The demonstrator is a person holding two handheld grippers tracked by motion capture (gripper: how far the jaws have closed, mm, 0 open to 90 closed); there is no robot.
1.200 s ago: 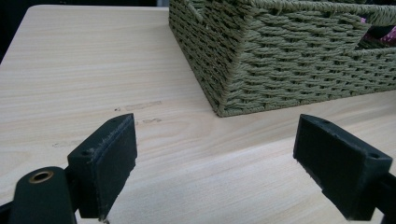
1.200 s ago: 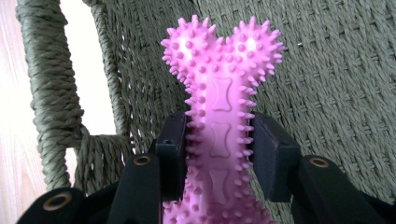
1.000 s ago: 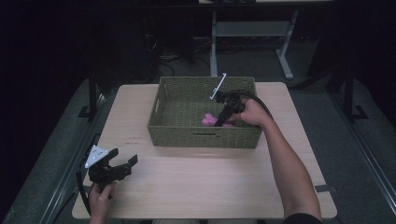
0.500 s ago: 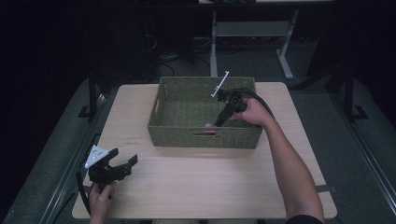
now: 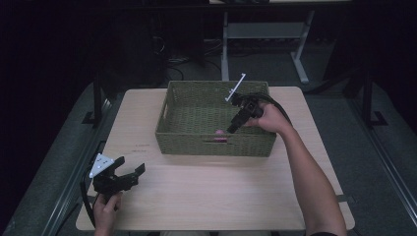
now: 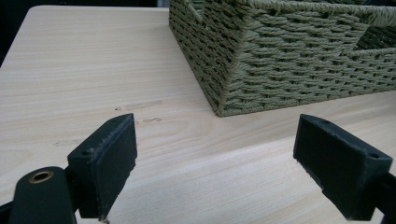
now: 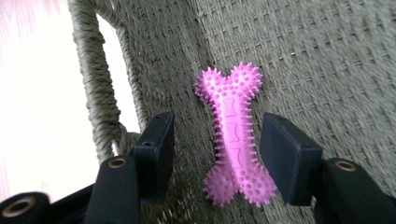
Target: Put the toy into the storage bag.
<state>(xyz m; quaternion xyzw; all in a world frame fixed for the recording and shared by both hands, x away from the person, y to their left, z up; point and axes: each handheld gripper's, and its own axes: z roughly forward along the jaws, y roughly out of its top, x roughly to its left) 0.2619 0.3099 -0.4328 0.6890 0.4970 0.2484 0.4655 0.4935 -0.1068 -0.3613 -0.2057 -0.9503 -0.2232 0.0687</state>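
I have the right gripper (image 5: 235, 124) reaching down into the woven green basket (image 5: 169, 115), which sits toward the 12 o'clock side of the desk (image 5: 221, 191). In the right gripper view its jaws stand apart on either side of a pink spiked bone toy (image 7: 233, 135), with a gap showing between each pad and the toy, so it is open around the toy and not clamping it. The toy lies flat on the basket floor, close to the wall with the handle slot (image 7: 119, 84). From the high view a bit of pink (image 5: 220, 132) shows just at the gripper's tip, near the basket's 6 o'clock wall.

My left gripper (image 5: 129, 173) rests low at the desk's 7 o'clock corner, held in the left hand (image 5: 105, 212), well apart from the basket. In the left gripper view its jaws are spread wide with nothing between them, aimed at the basket's near corner (image 6: 224, 105) over bare wood.
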